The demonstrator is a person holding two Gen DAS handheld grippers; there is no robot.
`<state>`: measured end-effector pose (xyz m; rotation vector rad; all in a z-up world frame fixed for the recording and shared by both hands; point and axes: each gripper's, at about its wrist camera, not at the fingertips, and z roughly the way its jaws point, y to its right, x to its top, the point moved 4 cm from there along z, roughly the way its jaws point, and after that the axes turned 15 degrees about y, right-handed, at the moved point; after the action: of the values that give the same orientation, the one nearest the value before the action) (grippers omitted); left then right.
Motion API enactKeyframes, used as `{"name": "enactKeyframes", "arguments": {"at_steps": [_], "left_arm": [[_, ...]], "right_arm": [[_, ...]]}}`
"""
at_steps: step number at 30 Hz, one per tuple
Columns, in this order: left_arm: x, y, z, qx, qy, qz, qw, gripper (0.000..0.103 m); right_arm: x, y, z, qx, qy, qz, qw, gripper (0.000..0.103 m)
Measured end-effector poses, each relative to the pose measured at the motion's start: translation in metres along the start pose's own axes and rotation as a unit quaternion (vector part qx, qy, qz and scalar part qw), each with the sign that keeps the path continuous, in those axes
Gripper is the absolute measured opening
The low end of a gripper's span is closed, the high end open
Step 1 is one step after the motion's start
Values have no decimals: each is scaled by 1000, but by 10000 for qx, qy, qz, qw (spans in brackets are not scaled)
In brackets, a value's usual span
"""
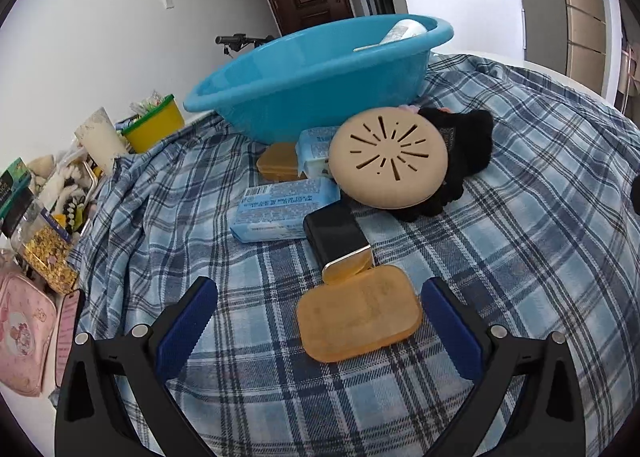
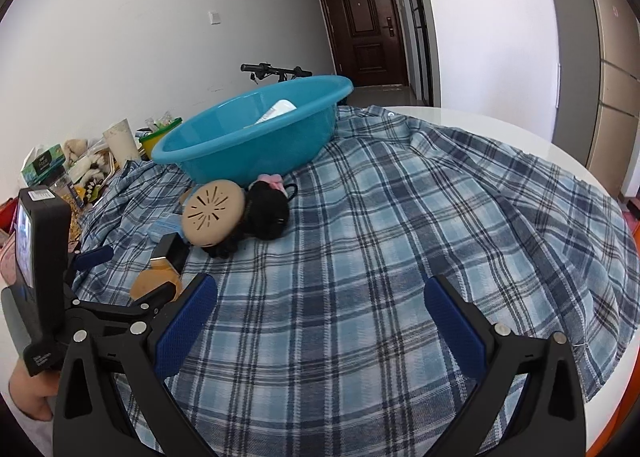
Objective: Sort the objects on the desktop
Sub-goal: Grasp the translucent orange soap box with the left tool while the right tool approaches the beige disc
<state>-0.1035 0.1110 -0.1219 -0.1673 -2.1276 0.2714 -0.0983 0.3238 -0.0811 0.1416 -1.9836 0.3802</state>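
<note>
Two wide-open, empty grippers: your left gripper straddles the amber soap-like block lying on the plaid cloth, so close on it, then lift toward the blue basin, while your right gripper hovers over bare cloth.

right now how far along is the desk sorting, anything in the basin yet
Barely started. Done: a white bottle already lies in the blue basin. In hand: nothing; the left hand-held gripper is open around the amber lid, the right hand-held gripper open over bare cloth. Left: the black box, wipes packs, round slotted disc and black plush.
</note>
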Motion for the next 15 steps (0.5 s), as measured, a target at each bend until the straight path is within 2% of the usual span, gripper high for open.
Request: {"name": "enactKeyframes", "arguments": {"at_steps": [6, 7, 10, 15], "left_arm": [[-5, -2, 7, -4, -128, -95, 9999, 103], [-4, -3, 6, -39, -90, -139, 9999, 101], [-5, -3, 9, -170, -167, -263, 9994, 86], [-7, -5, 11, -289, -241, -433, 9983, 84]], "right_arm": [[6, -6, -6, 151, 97, -78, 9998, 103], [7, -8, -6, 178, 116, -104, 9997, 103], [11, -10, -7, 216, 156, -141, 9995, 103], [14, -15, -9, 278, 204, -159, 9993, 103]]}}
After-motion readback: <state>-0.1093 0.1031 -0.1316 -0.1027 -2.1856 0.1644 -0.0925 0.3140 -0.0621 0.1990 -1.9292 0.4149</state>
